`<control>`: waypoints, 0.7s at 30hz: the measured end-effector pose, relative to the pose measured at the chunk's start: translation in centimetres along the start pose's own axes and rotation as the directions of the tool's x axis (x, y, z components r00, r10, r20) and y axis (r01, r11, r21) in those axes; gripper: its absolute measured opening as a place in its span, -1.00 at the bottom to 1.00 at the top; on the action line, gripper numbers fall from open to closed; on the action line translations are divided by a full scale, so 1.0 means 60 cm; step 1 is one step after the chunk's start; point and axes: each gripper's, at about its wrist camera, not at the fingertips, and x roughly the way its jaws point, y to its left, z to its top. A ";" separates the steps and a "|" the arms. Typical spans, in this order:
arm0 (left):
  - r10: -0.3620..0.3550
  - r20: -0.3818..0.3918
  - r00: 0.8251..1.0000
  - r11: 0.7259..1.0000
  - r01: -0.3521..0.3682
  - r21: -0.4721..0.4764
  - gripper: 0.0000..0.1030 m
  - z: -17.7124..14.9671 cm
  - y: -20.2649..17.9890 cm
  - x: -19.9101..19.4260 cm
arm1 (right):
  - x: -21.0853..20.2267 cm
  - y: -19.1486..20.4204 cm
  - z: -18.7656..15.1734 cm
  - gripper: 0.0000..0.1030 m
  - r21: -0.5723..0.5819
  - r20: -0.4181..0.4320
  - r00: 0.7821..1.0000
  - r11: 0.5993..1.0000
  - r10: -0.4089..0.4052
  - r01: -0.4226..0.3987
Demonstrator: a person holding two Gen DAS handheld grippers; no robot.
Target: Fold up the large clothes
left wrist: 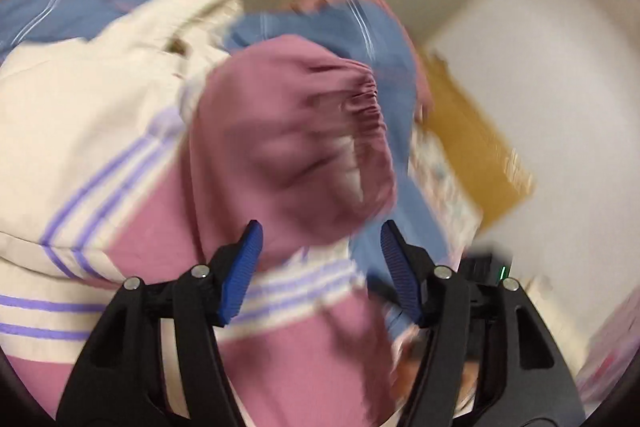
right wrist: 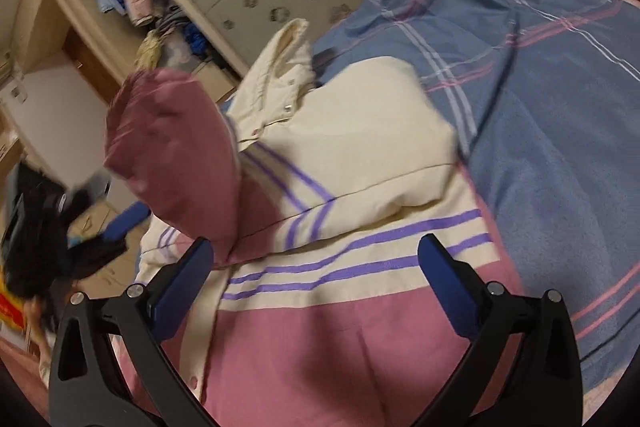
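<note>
Lying across a blue plaid bedspread (right wrist: 540, 75), the jacket (right wrist: 360, 163) filled most of both views, a padded one in cream and pink with purple stripes. In the right wrist view its cream upper part sat ahead of the jaws, the striped band ran straight across between them, and the pink lower part spread beneath them. The right gripper (right wrist: 316, 267) stood wide open above the cloth, its blue pads (right wrist: 182, 279) well apart and holding nothing. To the left of those jaws a pink sleeve (right wrist: 168, 143) was lifted clear of the jacket body, its cuff up in the air. The cream collar (right wrist: 280, 67) with its snaps lay ahead of the sleeve, towards the wardrobe (right wrist: 132, 15) with its shelves of clothes.

In the left wrist view the picture was blurred. The left gripper (left wrist: 322, 267) was also open, with a clear gap between its blue pads (left wrist: 240, 275). The sleeve's gathered pink cuff (left wrist: 304, 143) hung just ahead of the jaws, above the gap; whether it touched either pad could not be told. Cream and striped cloth lay left of the jaws, and a brown cardboard box (left wrist: 472, 151) stood off to the right.
</note>
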 end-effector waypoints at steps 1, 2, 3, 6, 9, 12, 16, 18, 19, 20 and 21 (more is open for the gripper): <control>0.032 -0.005 0.999 0.999 -0.032 0.022 0.30 -0.010 -0.007 -0.001 | -0.004 -0.012 0.002 0.97 0.033 0.008 1.000 0.999 -0.011 0.011; 0.068 0.005 0.998 0.997 -0.068 0.036 0.36 -0.017 -0.006 -0.008 | -0.010 -0.023 0.003 0.97 0.059 0.017 1.000 0.998 -0.015 0.014; 0.098 0.028 0.995 0.995 -0.099 0.029 0.47 -0.019 0.003 -0.020 | -0.016 -0.033 0.005 0.97 0.084 0.028 0.999 0.996 -0.017 0.015; 0.251 0.074 0.965 0.966 -0.246 -0.076 0.53 -0.016 0.057 -0.054 | -0.028 -0.056 0.012 0.97 0.127 0.055 0.999 0.992 0.001 -0.008; 0.425 0.080 0.902 0.897 -0.408 -0.172 0.53 -0.005 0.119 -0.075 | -0.017 -0.052 0.030 0.97 0.121 0.052 0.999 0.993 0.001 -0.008; 0.526 0.000 0.851 0.828 -0.512 -0.228 0.53 0.012 0.188 -0.061 | 0.003 -0.027 0.053 0.97 0.061 0.060 0.998 0.998 -0.010 0.006; 0.565 -0.076 0.821 0.774 -0.560 -0.297 0.25 0.001 0.254 -0.063 | 0.051 -0.003 0.083 0.97 0.004 0.019 0.998 0.998 -0.061 0.061; 0.569 -0.073 0.819 0.762 -0.558 -0.329 0.08 -0.006 0.276 -0.069 | 0.083 0.008 0.094 0.97 -0.012 -0.023 0.998 0.998 -0.065 0.065; 0.557 -0.066 0.828 0.758 -0.539 -0.369 -0.07 -0.010 0.292 -0.077 | 0.095 0.013 0.096 0.97 -0.019 -0.044 0.997 0.998 -0.058 0.058; 0.549 -0.061 0.834 0.750 -0.524 -0.404 -0.20 -0.024 0.308 -0.098 | 0.109 0.021 0.097 0.97 -0.022 -0.071 0.997 0.999 -0.036 0.035; 0.533 -0.057 0.844 0.741 -0.498 -0.451 -0.45 -0.033 0.327 -0.109 | 0.121 0.030 0.096 0.89 -0.023 -0.095 0.995 1.000 -0.001 -0.002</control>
